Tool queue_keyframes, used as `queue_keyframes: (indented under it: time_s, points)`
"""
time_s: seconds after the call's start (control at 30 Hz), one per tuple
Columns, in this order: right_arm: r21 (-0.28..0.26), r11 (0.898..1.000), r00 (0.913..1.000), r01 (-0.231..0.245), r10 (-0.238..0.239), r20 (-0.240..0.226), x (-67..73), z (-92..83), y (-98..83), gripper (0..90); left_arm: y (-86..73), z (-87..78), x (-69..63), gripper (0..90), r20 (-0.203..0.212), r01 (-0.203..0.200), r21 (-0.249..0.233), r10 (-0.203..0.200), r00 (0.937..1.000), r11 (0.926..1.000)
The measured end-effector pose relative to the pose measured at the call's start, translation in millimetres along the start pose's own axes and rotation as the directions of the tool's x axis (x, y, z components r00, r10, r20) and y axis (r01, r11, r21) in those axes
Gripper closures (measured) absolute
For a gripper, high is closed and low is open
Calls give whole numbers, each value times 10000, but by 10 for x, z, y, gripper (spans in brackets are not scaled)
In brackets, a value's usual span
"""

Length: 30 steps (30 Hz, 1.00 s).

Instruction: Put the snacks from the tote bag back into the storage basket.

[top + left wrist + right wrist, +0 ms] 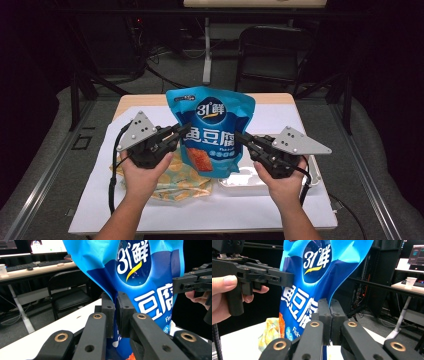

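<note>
Above the table [280,112], one blue snack pouch [211,131] is hanging upright in the air, clear of the surface. Left gripper [181,131] is pinching the pouch's left edge, its jaws pressed together on the film; right gripper [242,136] is doing the same on the right edge. Lifting looks done; setting it down or opening it is probably what is left. Counting: two grippers, one yellow patterned pouch [180,179] lying under the left hand [145,175], one white tray [240,181] beside it.
</note>
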State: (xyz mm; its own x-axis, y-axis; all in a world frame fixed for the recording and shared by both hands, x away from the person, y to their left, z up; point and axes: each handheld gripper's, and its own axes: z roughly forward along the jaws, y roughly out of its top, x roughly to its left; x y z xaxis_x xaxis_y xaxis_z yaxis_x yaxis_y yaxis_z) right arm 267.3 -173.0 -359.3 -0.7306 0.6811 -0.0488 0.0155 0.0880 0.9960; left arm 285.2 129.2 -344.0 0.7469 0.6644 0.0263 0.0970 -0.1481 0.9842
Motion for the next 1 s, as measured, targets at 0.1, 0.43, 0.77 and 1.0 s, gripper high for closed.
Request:
queue_keyframes:
  time_s: [0.1, 0.43, 0.77, 1.0]
  points:
    - [-17, 10000, 10000, 7, -7, 81, -29, -33, 13, 897, 31, 42, -19, 858, 55, -26, 14, 26, 10000, 10000]
    - [-61, 9997, 9991, -250, 252, 347, -174, -122, 19, 896, 88, 221, -67, 855, 139, -167, 58, 166, 9998, 9998]
    - [32, 9989, 9967, -461, 457, 671, -300, -149, -22, 896, 74, 387, -108, 855, 36, -201, 131, 201, 9998, 9997]
    - [47, 9986, 9953, -530, 524, 810, -365, -151, -51, 896, 70, 479, -108, 855, 52, -111, 171, 111, 9999, 9998]
